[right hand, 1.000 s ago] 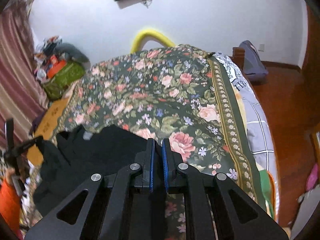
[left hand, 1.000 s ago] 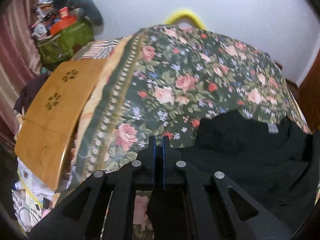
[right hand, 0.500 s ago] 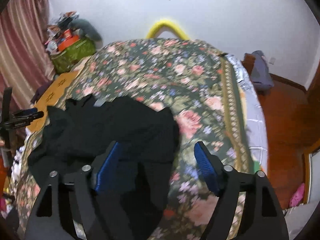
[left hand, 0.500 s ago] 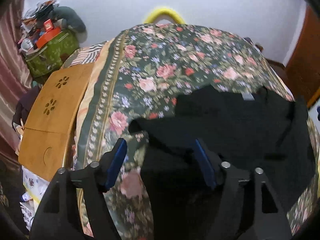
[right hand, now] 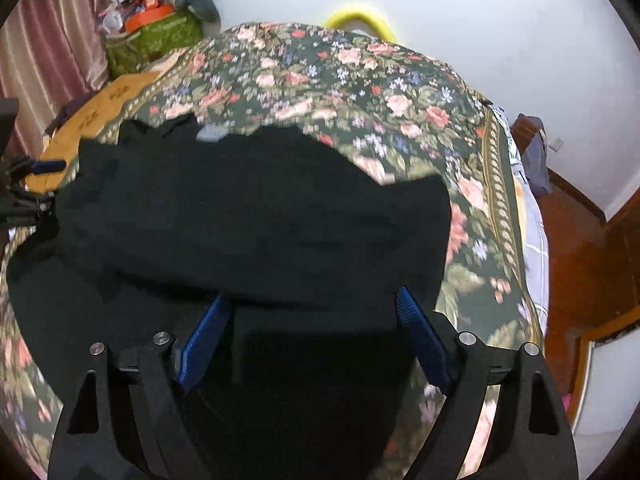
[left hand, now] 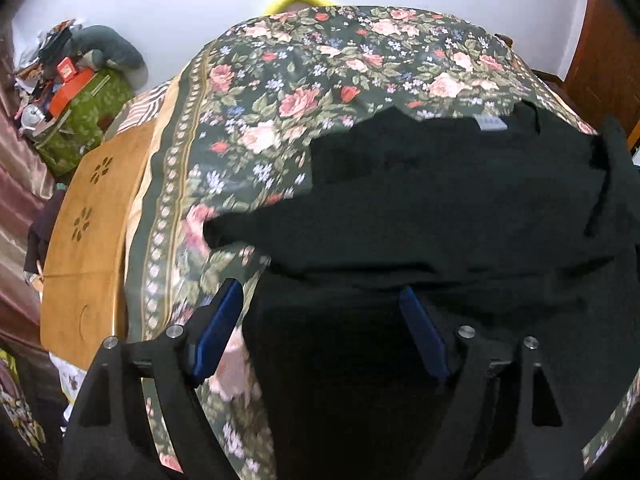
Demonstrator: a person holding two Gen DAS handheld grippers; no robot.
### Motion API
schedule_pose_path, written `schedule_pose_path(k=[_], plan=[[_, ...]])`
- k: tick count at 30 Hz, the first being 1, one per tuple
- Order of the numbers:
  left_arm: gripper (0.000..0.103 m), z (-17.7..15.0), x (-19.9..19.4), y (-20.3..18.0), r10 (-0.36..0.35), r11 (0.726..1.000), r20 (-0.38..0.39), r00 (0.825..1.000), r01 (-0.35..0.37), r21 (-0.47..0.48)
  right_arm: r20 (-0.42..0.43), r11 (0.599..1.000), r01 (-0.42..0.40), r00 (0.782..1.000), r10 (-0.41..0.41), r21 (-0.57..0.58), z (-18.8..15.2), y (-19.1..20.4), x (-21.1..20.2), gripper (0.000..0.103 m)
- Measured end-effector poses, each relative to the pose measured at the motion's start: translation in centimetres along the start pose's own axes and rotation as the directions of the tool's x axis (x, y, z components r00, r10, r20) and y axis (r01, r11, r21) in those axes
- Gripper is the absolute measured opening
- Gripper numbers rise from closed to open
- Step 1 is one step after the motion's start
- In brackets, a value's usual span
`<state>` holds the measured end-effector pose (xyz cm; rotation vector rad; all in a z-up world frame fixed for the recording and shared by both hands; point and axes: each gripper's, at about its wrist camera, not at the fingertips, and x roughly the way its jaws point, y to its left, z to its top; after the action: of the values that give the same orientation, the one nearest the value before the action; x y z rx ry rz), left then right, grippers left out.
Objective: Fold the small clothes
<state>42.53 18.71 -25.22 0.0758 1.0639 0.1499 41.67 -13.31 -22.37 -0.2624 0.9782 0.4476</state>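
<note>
Both tongs stand wide apart now, where a second ago each was pinched shut with its blue pads together; half a second ago they had already sprung apart, and they have stayed so. The left gripper (left hand: 320, 330) holds nothing, its spread fingers (left hand: 218, 330) straddling the near left edge of the black garment (left hand: 440, 208), with the flowered bedspread (left hand: 304, 92) showing just outside its left finger. The right gripper (right hand: 316, 334) is likewise parted and empty, the garment (right hand: 240, 208) lying between and ahead of its pads, its right edge just inside the right finger. The cloth rests spread on the bedspread (right hand: 360, 80), a layer doubled over the near part and a pale label (left hand: 491, 122) at the far hem, well ahead of the left tongs. I judge that a fold has just been laid down and let go, so this step looks finished. What is left seems to be another fold, or a smoothing of the ragged far edge. To the left of the left tongs, off the bed, lies a wooden board (left hand: 92, 216).
</note>
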Motion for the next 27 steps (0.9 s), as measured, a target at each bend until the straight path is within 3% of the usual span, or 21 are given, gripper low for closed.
schedule_pose_path(k=[5,8,12,17,24,27], plan=[[0.080,3.7,1.1,0.5,0.042,0.999,0.054,0.998,-0.040,-0.036,0.060,0.999,0.025,0.998,-0.026,0.024,2.7,-0.7,0.3,0.082],[0.080,6.1,2.1,1.9,0.137,0.982,0.069,0.988,-0.127,-0.138,0.113,0.993,0.087,0.989,-0.097,0.084,4.1,-2.0,0.2,0.082],[0.080,6.7,1.5,4.3,0.094,0.967,0.082,0.992,-0.071,-0.246,0.160,0.975,0.096,0.979,-0.129,0.202,4.6,-4.4,-1.2,0.082],[0.080,4.5,-0.2,4.9,0.060,0.974,0.077,0.995,-0.042,-0.223,0.136,0.975,0.044,0.988,-0.075,0.220,3.1,-5.5,-2.8,0.082],[0.080,-1.1,-1.5,4.7,0.025,0.988,-0.023,0.999,-0.029,-0.151,0.015,0.969,-0.070,0.998,0.068,0.238,-1.2,-5.2,-3.0,0.082],[0.080,-3.9,-1.5,4.6,-0.042,0.984,-0.082,0.996,0.027,-0.173,-0.042,0.966,-0.086,0.994,0.099,0.244,-3.6,-4.4,-3.3,0.082]])
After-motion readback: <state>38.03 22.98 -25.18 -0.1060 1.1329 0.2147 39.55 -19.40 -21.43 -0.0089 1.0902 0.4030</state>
